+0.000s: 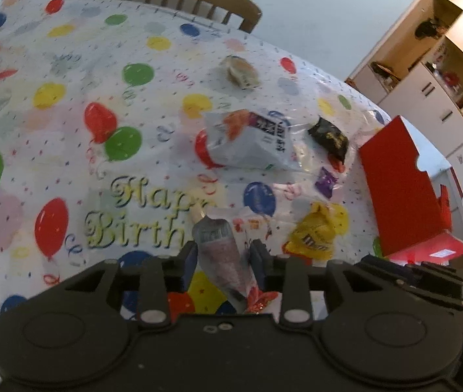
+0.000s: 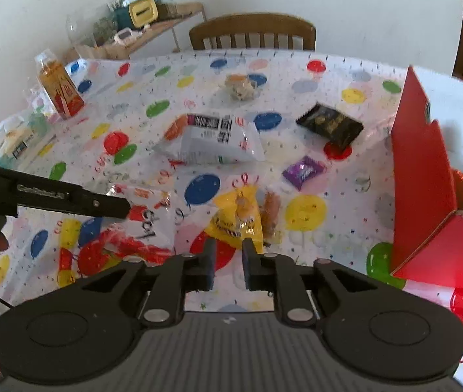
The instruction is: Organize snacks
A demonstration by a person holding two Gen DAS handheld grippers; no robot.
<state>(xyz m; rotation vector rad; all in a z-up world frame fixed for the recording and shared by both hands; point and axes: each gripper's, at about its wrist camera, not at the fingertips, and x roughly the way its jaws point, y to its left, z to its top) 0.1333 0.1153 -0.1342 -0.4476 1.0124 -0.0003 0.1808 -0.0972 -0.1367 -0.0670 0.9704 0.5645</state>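
My left gripper (image 1: 223, 251) is open around a clear cone-shaped snack packet (image 1: 220, 254) lying between its fingers; I cannot tell if they touch it. My right gripper (image 2: 228, 254) is open and empty just short of a yellow M&M's bag (image 2: 239, 220), which also shows in the left wrist view (image 1: 314, 233). Further out lie a purple candy (image 2: 303, 171), a black packet (image 2: 331, 124), a large white snack bag (image 2: 213, 140) and a small wrapped bun (image 2: 241, 86). An open red box (image 2: 422, 170) stands at the right table edge.
The table wears a balloon "Happy Birthday" cloth (image 1: 68, 104). An orange carton (image 2: 58, 86) and a plastic-wrapped pack (image 2: 15, 140) stand at the far left. A wooden chair (image 2: 252, 34) is behind the table. The left gripper's body (image 2: 48, 196) crosses the right wrist view.
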